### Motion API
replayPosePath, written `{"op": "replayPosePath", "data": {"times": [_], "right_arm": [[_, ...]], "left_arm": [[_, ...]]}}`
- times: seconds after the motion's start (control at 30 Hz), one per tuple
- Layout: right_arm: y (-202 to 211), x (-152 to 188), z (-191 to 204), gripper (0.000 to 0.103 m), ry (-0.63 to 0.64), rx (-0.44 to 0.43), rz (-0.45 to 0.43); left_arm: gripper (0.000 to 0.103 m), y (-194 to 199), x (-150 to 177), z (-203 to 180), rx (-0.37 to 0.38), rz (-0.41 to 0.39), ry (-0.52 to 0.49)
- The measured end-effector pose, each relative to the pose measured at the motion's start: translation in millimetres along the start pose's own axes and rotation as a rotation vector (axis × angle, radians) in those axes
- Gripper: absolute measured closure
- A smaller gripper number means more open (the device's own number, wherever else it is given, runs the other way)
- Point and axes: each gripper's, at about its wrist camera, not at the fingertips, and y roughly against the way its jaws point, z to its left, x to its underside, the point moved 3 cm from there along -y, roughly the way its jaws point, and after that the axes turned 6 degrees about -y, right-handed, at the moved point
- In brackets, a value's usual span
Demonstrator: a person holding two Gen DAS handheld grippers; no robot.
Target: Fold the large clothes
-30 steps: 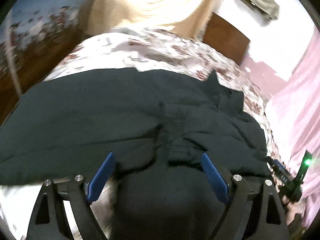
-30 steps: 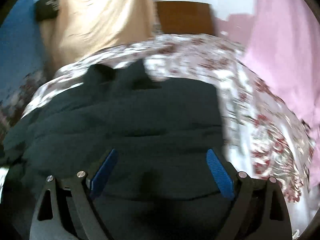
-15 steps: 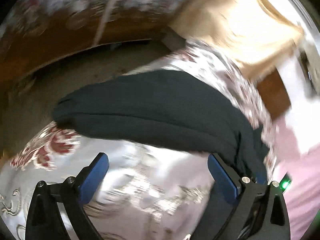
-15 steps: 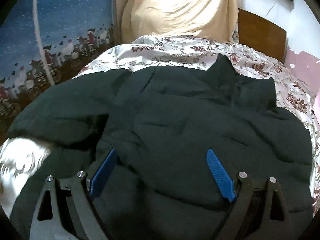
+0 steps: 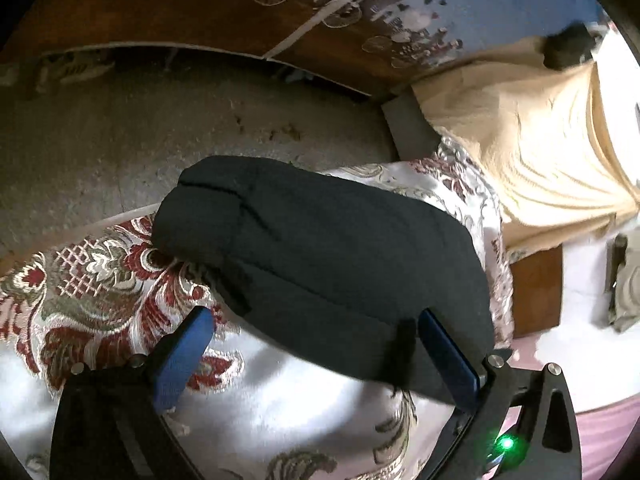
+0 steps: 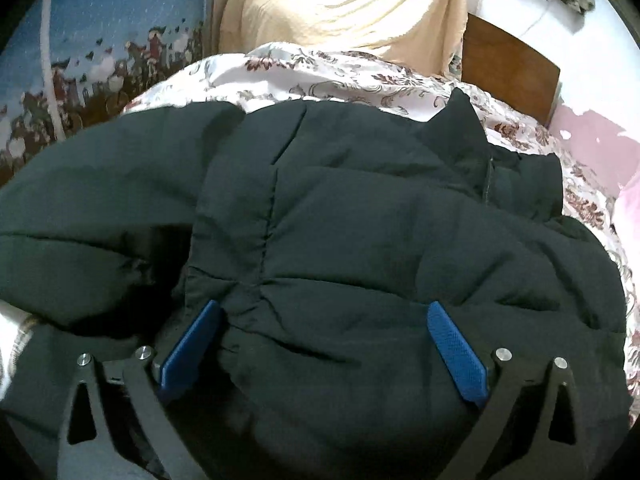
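A black puffer jacket (image 6: 360, 220) lies spread on a floral bedspread (image 6: 320, 76), its collar (image 6: 472, 140) standing up at the far right. One sleeve (image 5: 320, 248) stretches across the bed's corner in the left wrist view. My left gripper (image 5: 316, 336) hovers wide open over the sleeve's near end, its right finger above the fabric and its left finger above the bedspread (image 5: 92, 292). My right gripper (image 6: 324, 332) is low over the jacket's body with its jaws opening. Puffy fabric bulges between the pads, and they do not press on it.
Past the bed's edge lies a grey floor (image 5: 160, 128), with a brown patterned panel (image 5: 160, 12) behind it. A beige cloth (image 6: 340, 4) hangs at the head of the bed beside a wooden headboard (image 6: 508, 68). A pink wall (image 6: 592, 140) is at the right.
The left view has swung and rolled from over the jacket's body to its sleeve at the bed's corner. The right gripper has shifted left across the jacket. Both jaws stand wider.
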Motion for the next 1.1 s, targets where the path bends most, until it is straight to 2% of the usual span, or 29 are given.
{"op": "replayPosePath", "data": {"times": [0.13,0.27,0.33,0.43,0.47,0.53,0.67,0.73,0.83,0.97,1.1], "right_arm": [[2.4,3.4,1.4,0.001,-0.002,0.001,-0.023],[2.9,3.9,-0.1,0.001,-0.008,-0.008,-0.031],[2.3,4.5,-1.2,0.001,-0.007,-0.008,-0.032],[2.3,4.7,-1.2,0.001,-0.008,-0.009,-0.031],[2.2,4.7,-1.2,0.001,-0.007,-0.009,-0.031],[2.4,4.9,-1.3,0.001,-0.007,-0.008,-0.031],[2.1,4.8,-0.9,0.001,-0.008,-0.008,-0.031],[2.5,5.1,-0.7,0.001,-0.007,-0.007,-0.031],[2.3,5.0,-0.6,0.001,-0.006,-0.004,-0.032],[2.2,4.5,-1.1,0.001,-0.011,-0.012,-0.031],[14.1,-2.8,-10.5,0.001,-0.050,-0.074,-0.049]], "left_arm": [[0.000,-3.6,-5.9,12.3,0.058,-0.022,0.082],[0.002,-6.5,-9.2,17.2,0.084,-0.036,0.125],[0.015,-5.0,-9.8,18.1,0.086,-0.059,0.133],[0.046,-0.7,-9.1,23.8,0.064,-0.061,0.139],[0.049,-1.3,-9.3,23.3,0.057,-0.061,0.139],[0.061,-1.2,-9.5,21.0,0.055,-0.058,0.126],[0.074,2.8,-10.0,10.9,0.019,-0.072,0.064],[0.085,5.9,-10.5,5.1,0.006,-0.079,0.025],[0.093,12.8,-9.9,-9.0,-0.030,-0.103,-0.055],[0.095,30.6,-10.2,-33.7,-0.072,-0.164,-0.171],[0.095,56.7,-12.3,-65.2,-0.070,-0.238,-0.285]]}}
